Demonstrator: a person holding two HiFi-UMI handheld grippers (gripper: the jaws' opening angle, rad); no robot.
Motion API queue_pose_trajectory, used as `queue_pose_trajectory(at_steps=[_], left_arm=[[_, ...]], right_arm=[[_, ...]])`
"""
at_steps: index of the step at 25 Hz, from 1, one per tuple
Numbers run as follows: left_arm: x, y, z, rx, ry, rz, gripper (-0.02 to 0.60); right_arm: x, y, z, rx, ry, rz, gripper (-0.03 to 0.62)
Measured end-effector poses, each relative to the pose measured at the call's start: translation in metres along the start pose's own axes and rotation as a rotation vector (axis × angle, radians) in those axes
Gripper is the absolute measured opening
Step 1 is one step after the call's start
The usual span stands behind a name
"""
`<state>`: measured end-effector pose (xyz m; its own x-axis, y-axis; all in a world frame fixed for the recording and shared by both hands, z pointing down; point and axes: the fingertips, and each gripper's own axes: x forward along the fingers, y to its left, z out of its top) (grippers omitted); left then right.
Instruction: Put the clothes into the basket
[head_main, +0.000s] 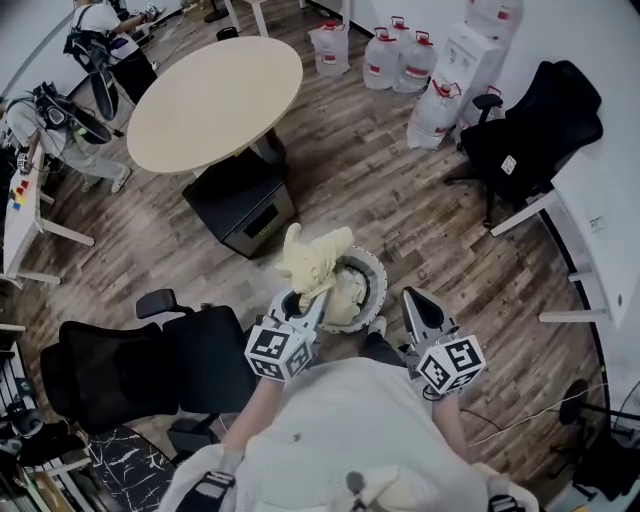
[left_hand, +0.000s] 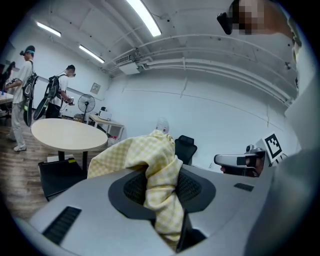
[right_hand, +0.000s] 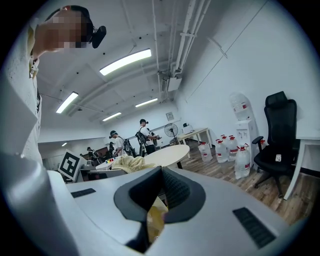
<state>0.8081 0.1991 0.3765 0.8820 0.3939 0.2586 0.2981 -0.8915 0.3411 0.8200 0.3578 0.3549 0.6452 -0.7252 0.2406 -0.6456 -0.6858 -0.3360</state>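
On the wood-plank floor (head_main: 400, 200) of an open office, a person in a white top stands over a round, pale basket with a perforated rim (head_main: 379, 276). It sits at their feet and already holds a heap of cream fabric (head_main: 346, 296).

The left gripper (head_main: 305, 300) (left_hand: 162, 187) is clamped on a pale yellow checked cloth (head_main: 315, 258) (left_hand: 150, 155). The cloth bunches up above the jaws and hangs at the basket's left edge, partly over it.

The right gripper (head_main: 420, 300) (right_hand: 161, 172) is level with the left one, just right of the basket. Its dark ribbed pads meet at the tips and no garment hangs from it. A yellowish patch shows low in the slit between the jaws; what it is cannot be told.

Beyond the basket are a round beige table (head_main: 215, 100) and a dark box-shaped cabinet (head_main: 240, 205). A black office chair (head_main: 130, 365) is at the left. Large water bottles (head_main: 400, 60) line the far wall.
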Motion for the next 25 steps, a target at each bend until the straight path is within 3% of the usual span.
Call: queue_pose_trajectory(at_steps=[12,19,25], left_arm=[[0.099,-0.076,-0.003,0.032,-0.010,0.016,0.124],[0.143,-0.091,-0.018,0.027,-0.024,0.108,0.124],[0.152,-0.079,-0.046,0.008,-0.005,0.197,0.124]], right_arm=[[-0.009,-0.108,0.029,-0.001,0.024,0.089,0.009],[-0.005,-0.157,0.031,-0.016,0.071,0.178,0.009],[0.006,-0.162,0.019,-0.047,0.124,0.267,0.009]])
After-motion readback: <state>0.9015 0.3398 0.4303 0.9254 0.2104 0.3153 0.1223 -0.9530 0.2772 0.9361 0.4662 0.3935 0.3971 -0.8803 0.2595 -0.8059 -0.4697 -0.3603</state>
